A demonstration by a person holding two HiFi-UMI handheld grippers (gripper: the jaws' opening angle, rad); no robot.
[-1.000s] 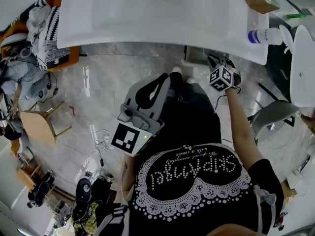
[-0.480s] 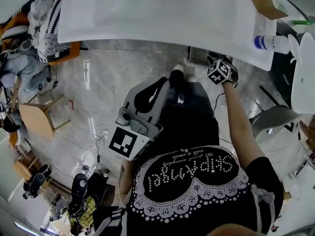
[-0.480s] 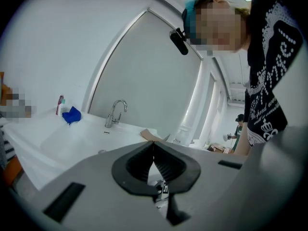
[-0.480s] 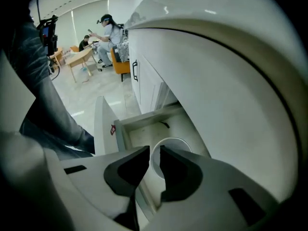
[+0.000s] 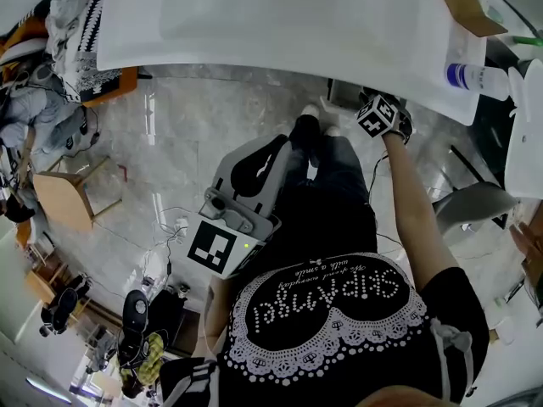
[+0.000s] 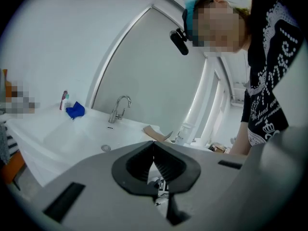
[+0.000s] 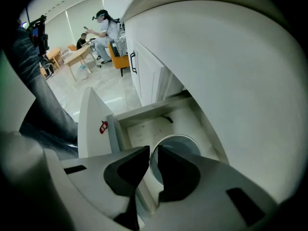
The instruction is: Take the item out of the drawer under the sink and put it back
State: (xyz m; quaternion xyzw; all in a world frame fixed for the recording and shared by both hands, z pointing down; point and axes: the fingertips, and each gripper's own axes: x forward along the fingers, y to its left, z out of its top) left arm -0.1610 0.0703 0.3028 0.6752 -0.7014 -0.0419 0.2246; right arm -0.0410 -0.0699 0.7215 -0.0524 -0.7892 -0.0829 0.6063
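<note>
In the head view, the white sink (image 5: pixel 280 24) spans the top edge. A white bottle with a blue label (image 5: pixel 475 76) sits at its right end, near a brown cardboard piece (image 5: pixel 462 7). The left gripper (image 5: pixel 276 147) hangs mid-frame over the marble floor (image 5: pixel 187 142), in front of the person's legs and well apart from the sink. The right gripper (image 5: pixel 373 104) reaches under the sink's front edge at the right.

In the left gripper view, the left gripper's jaw tips meet with nothing between them. It looks across the sink top toward a chrome faucet (image 6: pixel 120 109) and a blue thing (image 6: pixel 75 110) by the back left corner.

The right gripper view looks steeply down into the open drawer (image 7: pixel 139 129) under the sink. The jaws are clenched on the rim of a round white container (image 7: pixel 180 150), which is inside the drawer toward its near end. Whether its base rests on the drawer floor cannot be told. A red tag (image 7: pixel 103 127) hangs on the drawer's white front panel, and a small dark thing (image 7: pixel 167 119) lies by the far edge.
</note>
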